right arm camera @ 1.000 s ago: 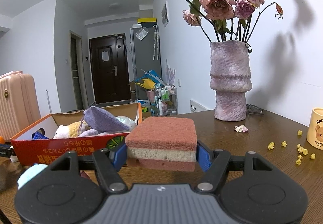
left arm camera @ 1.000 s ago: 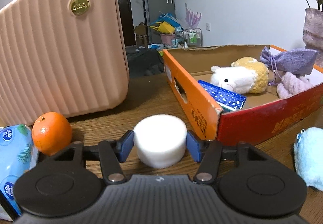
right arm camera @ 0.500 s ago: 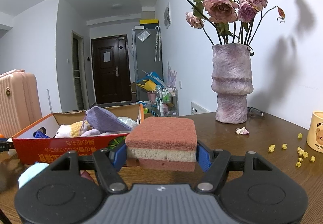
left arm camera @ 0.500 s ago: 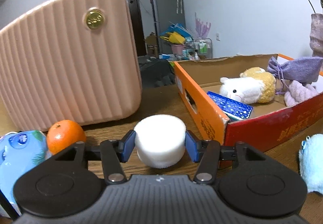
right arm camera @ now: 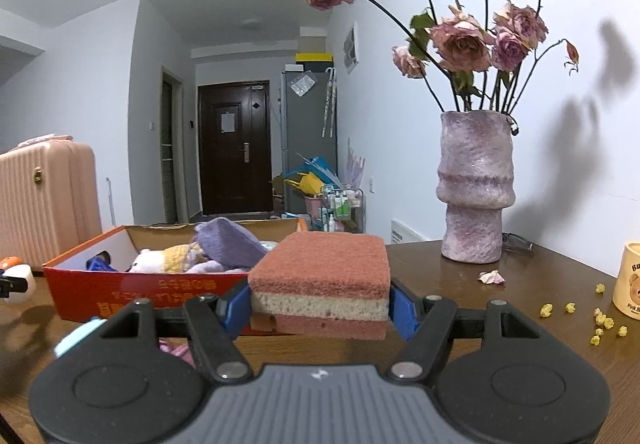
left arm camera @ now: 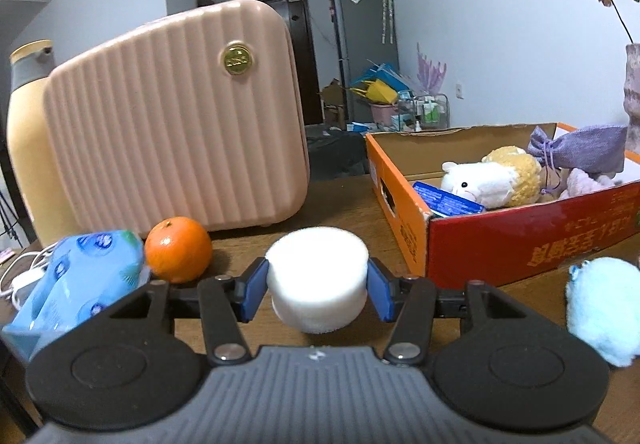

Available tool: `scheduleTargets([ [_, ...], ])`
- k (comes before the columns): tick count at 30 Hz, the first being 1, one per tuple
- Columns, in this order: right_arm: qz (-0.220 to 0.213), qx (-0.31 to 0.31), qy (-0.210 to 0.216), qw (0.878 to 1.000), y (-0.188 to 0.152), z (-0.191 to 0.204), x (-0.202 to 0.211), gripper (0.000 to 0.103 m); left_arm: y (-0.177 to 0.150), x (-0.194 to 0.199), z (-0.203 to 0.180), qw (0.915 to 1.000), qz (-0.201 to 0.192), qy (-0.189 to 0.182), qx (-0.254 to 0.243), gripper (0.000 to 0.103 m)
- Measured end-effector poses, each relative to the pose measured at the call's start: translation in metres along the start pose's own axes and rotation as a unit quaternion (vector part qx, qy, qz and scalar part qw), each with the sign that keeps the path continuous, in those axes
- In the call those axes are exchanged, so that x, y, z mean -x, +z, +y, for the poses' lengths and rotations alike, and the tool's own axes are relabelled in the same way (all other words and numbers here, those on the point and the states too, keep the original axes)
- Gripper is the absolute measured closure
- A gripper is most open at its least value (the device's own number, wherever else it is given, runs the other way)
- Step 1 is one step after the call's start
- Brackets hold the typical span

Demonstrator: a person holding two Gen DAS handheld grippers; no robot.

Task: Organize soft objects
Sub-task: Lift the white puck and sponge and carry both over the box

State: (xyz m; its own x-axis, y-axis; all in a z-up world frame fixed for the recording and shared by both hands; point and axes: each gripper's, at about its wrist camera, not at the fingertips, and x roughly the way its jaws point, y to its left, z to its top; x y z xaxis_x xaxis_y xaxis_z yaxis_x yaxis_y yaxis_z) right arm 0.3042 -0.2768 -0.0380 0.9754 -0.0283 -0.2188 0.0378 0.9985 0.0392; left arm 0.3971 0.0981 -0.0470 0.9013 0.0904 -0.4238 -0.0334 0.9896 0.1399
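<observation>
Jaws clamped — left gripper (left arm camera: 317, 289) on white foam puck (left arm camera: 317, 278), right gripper (right arm camera: 319, 306) on layered sponge (right arm camera: 320, 284).

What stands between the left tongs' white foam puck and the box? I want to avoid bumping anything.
Only the box's own orange side wall. The left tongs hold the white foam puck below its rim, so it must rise over it. The orange sits off left.

Left gripper (left arm camera: 317, 287): a ribbed dark-grey body between two black round discs, black linkage arms with silver pivot screws, and blue pads (left arm camera: 255, 289) at the tips. Right gripper (right arm camera: 319, 309) has the same build, with blue pads (right arm camera: 401, 311).
</observation>
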Motion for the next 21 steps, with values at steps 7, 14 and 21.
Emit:
scheduleTargets([
  [7, -0.005, 0.007, 0.023, 1.000, -0.003, 0.017, 0.016, 0.034, -0.008, 0.029, -0.007, 0.9998, -0.005, 0.010, 0.019, 0.049],
  [14, -0.009, 0.011, 0.044, 0.999, -0.006, 0.034, 0.033, 0.034, -0.015, 0.056, -0.018, 0.9993, -0.010, 0.011, 0.034, 0.049],
  [21, -0.015, 0.014, 0.063, 0.998, -0.009, 0.049, 0.047, 0.034, -0.020, 0.084, -0.035, 0.9986, -0.018, 0.010, 0.048, 0.049],
])
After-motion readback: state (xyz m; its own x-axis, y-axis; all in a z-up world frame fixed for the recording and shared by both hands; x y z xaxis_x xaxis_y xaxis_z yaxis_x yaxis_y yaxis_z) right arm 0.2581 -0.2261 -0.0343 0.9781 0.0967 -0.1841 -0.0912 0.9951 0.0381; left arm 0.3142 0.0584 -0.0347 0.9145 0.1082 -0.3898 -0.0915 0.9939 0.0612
